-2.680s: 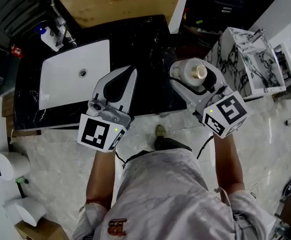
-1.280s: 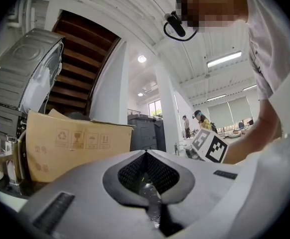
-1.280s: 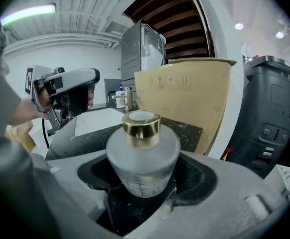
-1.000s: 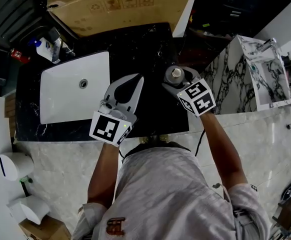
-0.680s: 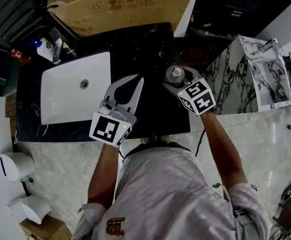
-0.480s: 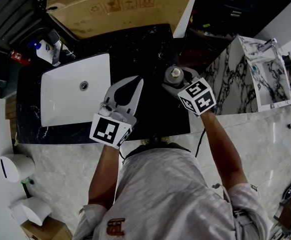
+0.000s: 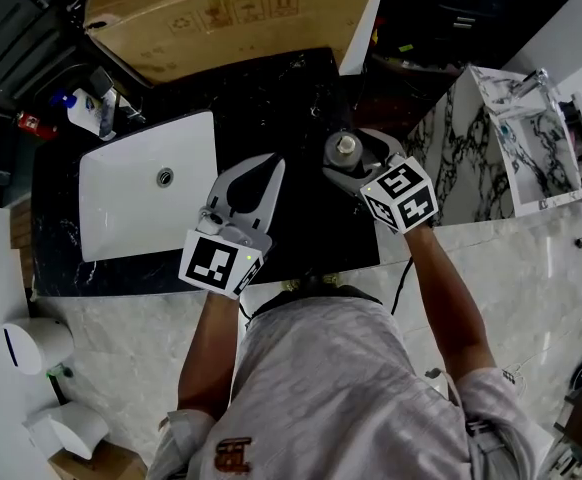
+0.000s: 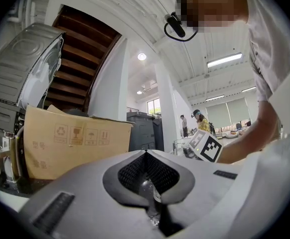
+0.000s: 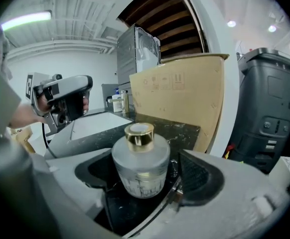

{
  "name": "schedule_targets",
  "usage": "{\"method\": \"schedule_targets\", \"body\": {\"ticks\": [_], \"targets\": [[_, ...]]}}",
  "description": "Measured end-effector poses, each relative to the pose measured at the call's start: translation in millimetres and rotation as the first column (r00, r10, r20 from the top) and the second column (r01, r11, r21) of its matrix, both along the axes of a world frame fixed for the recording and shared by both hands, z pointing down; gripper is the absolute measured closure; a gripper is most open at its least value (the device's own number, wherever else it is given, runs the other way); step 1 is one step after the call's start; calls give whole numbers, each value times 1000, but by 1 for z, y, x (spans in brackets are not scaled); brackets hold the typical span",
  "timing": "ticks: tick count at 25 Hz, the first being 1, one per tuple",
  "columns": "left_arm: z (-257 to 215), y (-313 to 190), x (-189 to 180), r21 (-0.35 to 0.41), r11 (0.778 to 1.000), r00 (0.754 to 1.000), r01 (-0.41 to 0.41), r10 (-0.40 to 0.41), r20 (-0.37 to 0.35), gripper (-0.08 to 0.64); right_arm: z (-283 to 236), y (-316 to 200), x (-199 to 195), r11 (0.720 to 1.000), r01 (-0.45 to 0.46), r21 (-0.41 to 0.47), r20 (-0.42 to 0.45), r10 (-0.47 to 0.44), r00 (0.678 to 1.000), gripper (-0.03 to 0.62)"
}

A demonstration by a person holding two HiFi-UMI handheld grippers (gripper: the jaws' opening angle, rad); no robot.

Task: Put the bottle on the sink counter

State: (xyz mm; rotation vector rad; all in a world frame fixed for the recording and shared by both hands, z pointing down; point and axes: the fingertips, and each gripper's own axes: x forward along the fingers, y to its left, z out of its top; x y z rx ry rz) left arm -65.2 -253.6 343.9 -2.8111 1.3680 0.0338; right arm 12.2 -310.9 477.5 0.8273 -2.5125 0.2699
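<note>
We see the bottle (image 9: 140, 164) upright on the black table (image 7: 289, 93), between the spread jaws of our right gripper (image 7: 349, 148), which have just been opening and stand clear of it, so the gripper can draw straight back.

The left gripper (image 7: 269, 160) and right gripper (image 7: 344, 140) are light grey, with broad curved jaws and dark ribbed pads (image 9: 197, 176). Each carries a white cube (image 7: 221, 261) of black square markers with a green light. A black cable (image 7: 403, 286) hangs from the right one. The shirt (image 7: 341, 388) is pale and short-sleeved.
</note>
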Motion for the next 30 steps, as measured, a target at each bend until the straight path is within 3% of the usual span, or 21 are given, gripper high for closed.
{"method": "schedule_targets", "body": {"ticks": [7,13,17,19,23,28,30], "targets": [[-2,4,3,5,1000,1000,-18,18,2,560,-45,17,14,998,-20,52,95,15,995,213],[-20,11,10,29,999,999,-42,42,-13,560,-114,39,11,986,-30,164,254,-13,967,239],[-39,16,19,59,996,998,-65,66,-18,560,-157,55,-1,966,-13,257,318,-72,945,353],[-48,18,22,73,995,997,-71,72,-19,560,-168,60,-6,959,-3,284,321,-93,943,379],[-62,23,26,94,993,997,-77,79,-23,560,-176,66,-13,950,4,311,321,-109,941,445],[-71,28,27,111,991,996,-79,82,-21,560,-182,70,-19,939,-13,344,329,-108,938,583],[-72,29,27,112,991,997,-75,78,-22,560,-185,73,-22,936,-10,351,334,-116,935,589]]}}
